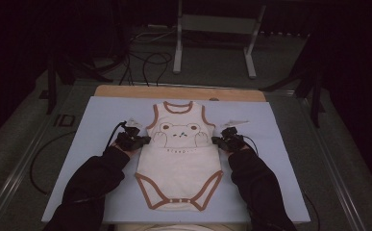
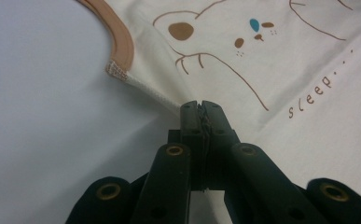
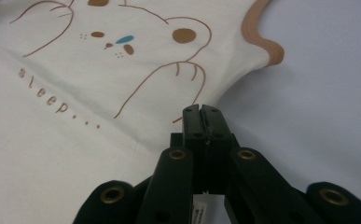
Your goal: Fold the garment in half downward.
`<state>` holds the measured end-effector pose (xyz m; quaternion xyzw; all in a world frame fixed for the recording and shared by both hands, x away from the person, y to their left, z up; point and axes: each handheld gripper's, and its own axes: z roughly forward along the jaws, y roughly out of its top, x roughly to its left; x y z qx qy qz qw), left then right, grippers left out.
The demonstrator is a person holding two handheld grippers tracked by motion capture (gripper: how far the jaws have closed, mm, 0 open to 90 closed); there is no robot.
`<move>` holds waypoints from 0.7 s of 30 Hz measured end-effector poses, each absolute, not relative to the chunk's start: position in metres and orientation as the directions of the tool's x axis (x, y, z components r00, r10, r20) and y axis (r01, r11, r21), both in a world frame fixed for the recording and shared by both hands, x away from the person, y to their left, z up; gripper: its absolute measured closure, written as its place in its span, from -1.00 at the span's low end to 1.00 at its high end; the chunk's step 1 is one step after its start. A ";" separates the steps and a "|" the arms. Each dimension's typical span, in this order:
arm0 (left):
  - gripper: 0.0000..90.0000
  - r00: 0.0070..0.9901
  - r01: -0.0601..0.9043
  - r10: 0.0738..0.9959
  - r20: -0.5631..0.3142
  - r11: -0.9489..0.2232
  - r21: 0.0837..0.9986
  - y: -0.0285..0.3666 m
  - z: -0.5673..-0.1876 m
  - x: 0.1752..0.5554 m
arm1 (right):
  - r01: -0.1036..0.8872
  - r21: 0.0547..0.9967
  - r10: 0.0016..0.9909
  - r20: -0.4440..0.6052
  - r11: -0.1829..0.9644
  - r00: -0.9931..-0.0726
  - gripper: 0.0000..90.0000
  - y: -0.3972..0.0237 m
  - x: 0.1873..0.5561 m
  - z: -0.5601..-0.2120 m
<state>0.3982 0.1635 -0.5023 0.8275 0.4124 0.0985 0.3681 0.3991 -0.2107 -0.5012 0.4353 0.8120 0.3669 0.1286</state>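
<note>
Printed text, brown lowercase: "sleep..." on the cream baby bodysuit (image 2: 308,140), just below the bear drawing (image 3: 122,42) on its chest. In the high view the same line under the bear is too small to read. A white tag (image 3: 205,210) behind the right gripper's jaws bears print, possibly a barcode, illegible.

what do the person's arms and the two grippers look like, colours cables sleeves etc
Both forearms wear dark, near-black long sleeves. The left gripper and the right gripper look alike: two black plastic jaws on black linkage bars with brass-coloured rivets. From above, each gripper has a pale plate on top and a black cable trailing from it.
</note>
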 end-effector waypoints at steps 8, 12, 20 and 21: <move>1.00 0.649 0.600 0.747 -0.143 -0.387 0.700 0.168 -0.493 0.393 | 0.593 0.726 0.789 0.113 0.350 -0.603 1.00 -0.214 0.392 -0.491; 1.00 0.679 0.574 0.723 -0.124 -0.419 0.703 0.167 -0.487 0.383 | 0.580 0.731 0.779 0.108 0.359 -0.618 1.00 -0.215 0.386 -0.484; 1.00 0.702 0.561 0.699 -0.134 -0.428 0.709 0.171 -0.481 0.371 | 0.560 0.737 0.758 0.100 0.379 -0.644 1.00 -0.216 0.368 -0.479; 1.00 0.706 0.558 0.695 -0.133 -0.431 0.709 0.171 -0.480 0.369 | 0.561 0.737 0.756 0.105 0.377 -0.646 1.00 -0.217 0.366 -0.478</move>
